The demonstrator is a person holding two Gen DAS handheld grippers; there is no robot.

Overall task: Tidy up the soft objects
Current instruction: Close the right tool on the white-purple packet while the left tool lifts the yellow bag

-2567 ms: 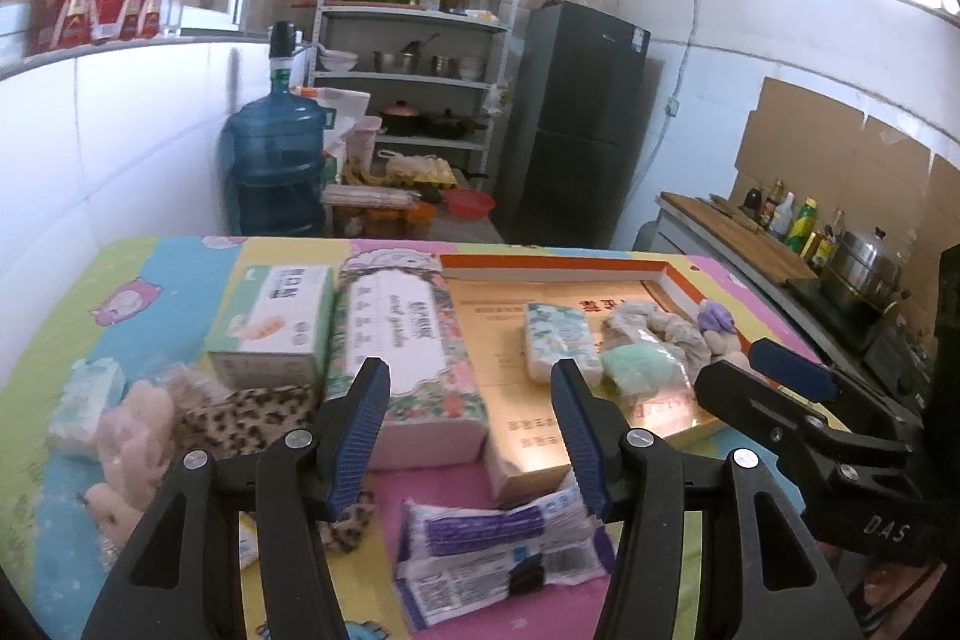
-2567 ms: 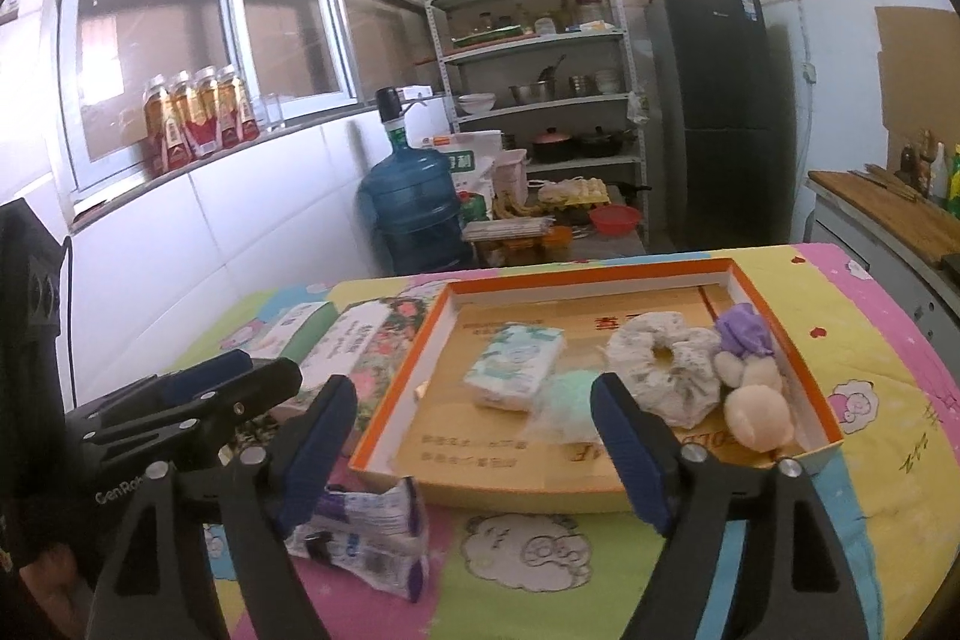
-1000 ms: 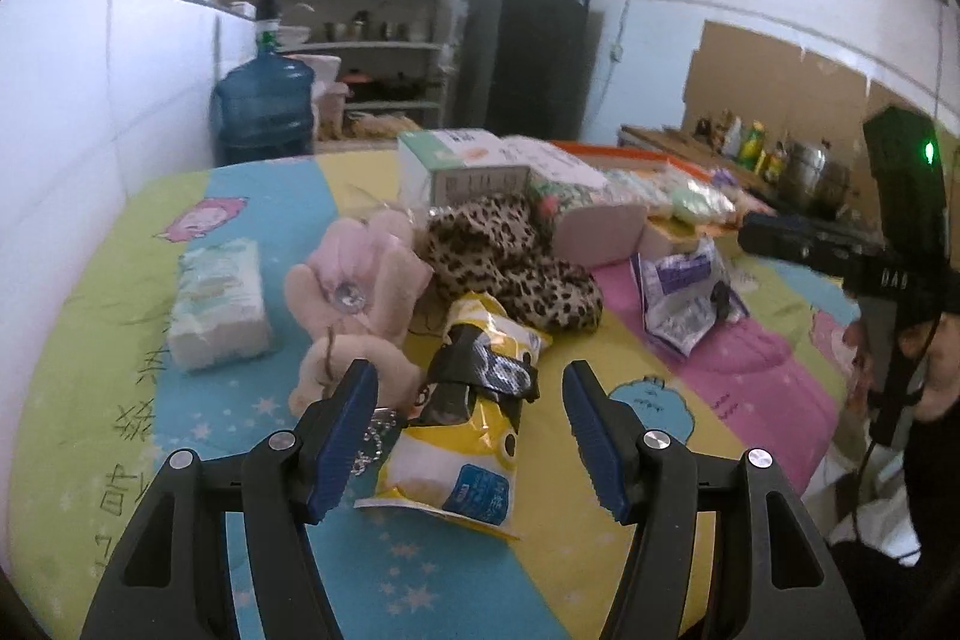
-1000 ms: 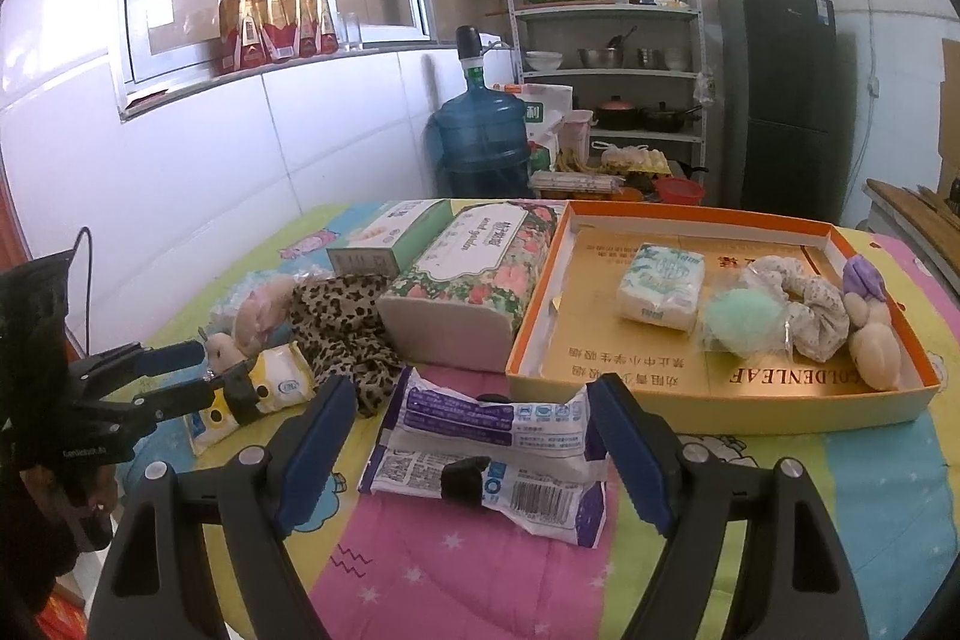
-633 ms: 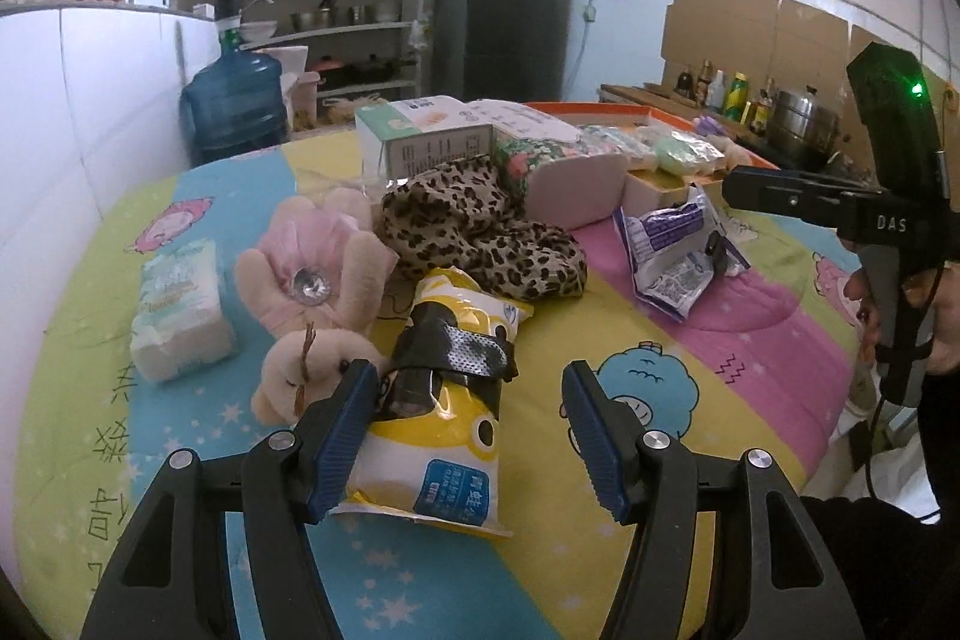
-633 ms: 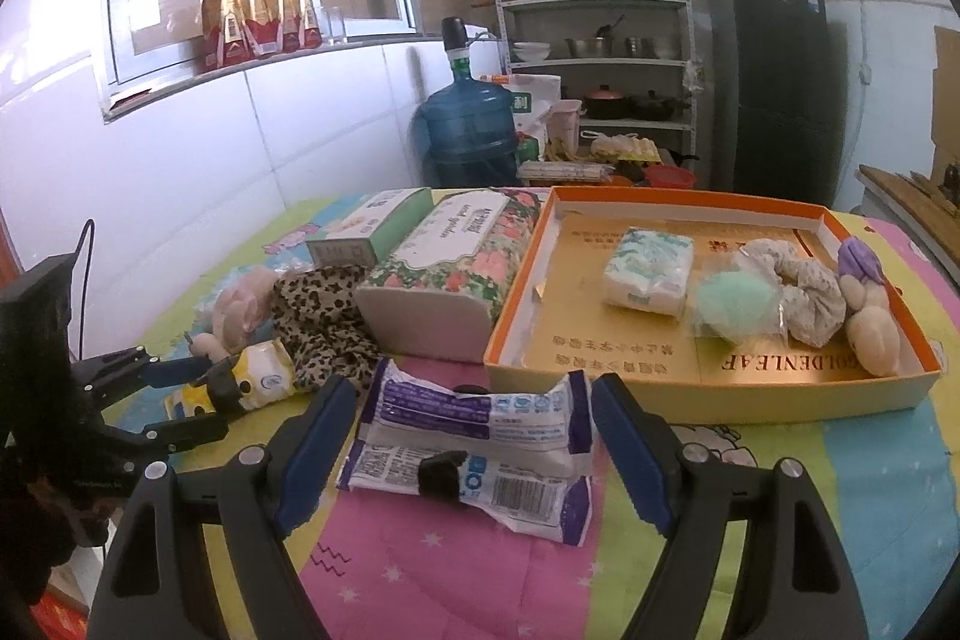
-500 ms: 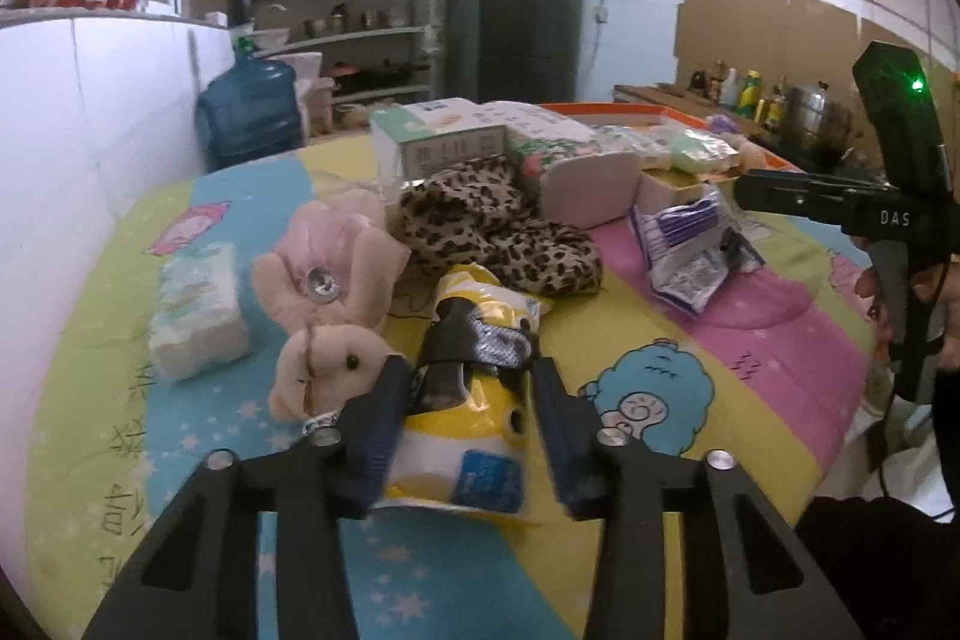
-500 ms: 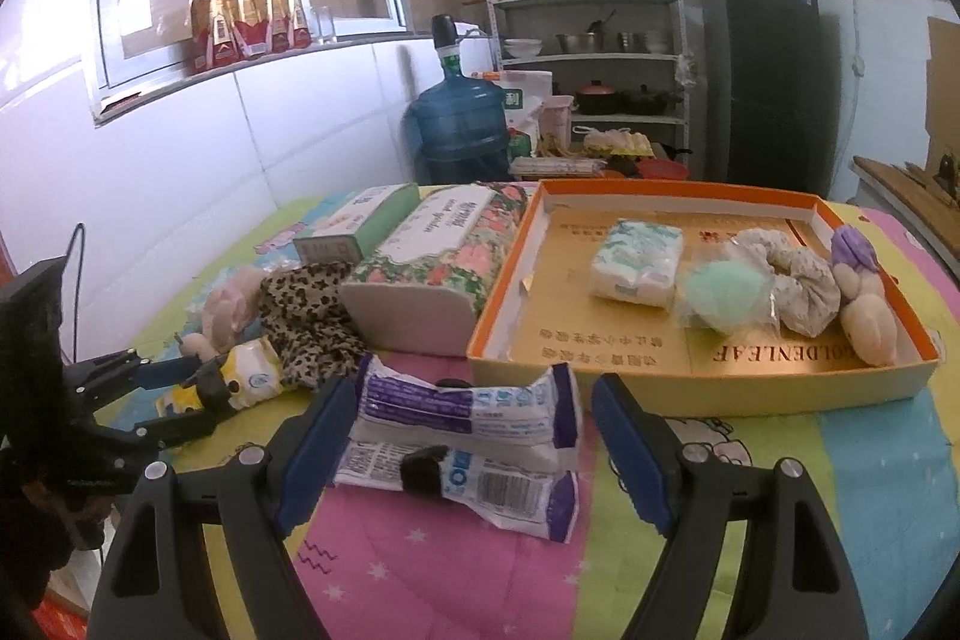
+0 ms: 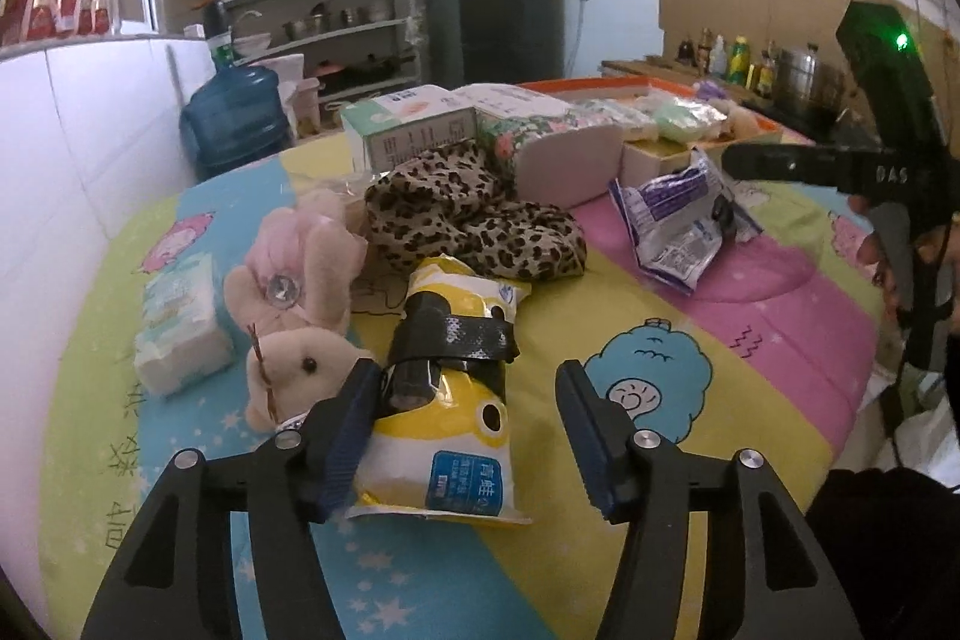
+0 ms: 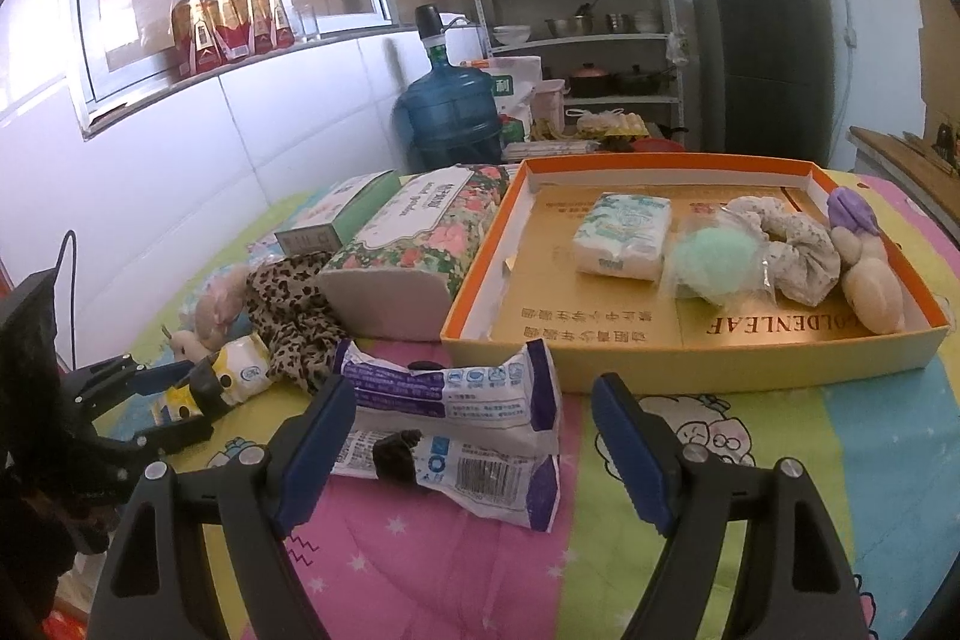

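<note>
Two grippers hang over the cartoon-printed cloth, each with its blue-padded fingers spread wide and gripping nothing. Between the fingers of the left gripper lies the yellow-and-white plastic snack packet with a black band across its middle; its near left edge touches the inner face of the left finger, while the right finger stands apart from it with bare cloth between. Just outside the left finger, touching the packet's far left side, sits a pink plush rabbit, and further out on that side a small wrapped tissue pack. Beyond the fingertips a leopard-print fabric piece is heaped against the packet's far end.

Ahead of the right gripper and partly between its fingers lie two white-and-purple plastic wrappers, the nearer one close to the left finger; whether they touch cannot be told. The right finger is clear of them. Past the fingertips stands an orange-rimmed shallow cardboard box, holding a tissue pack, a green puff in a clear bag, a speckled scrunchie and a small plush toy. Left of it lies a floral tissue pack.
</note>
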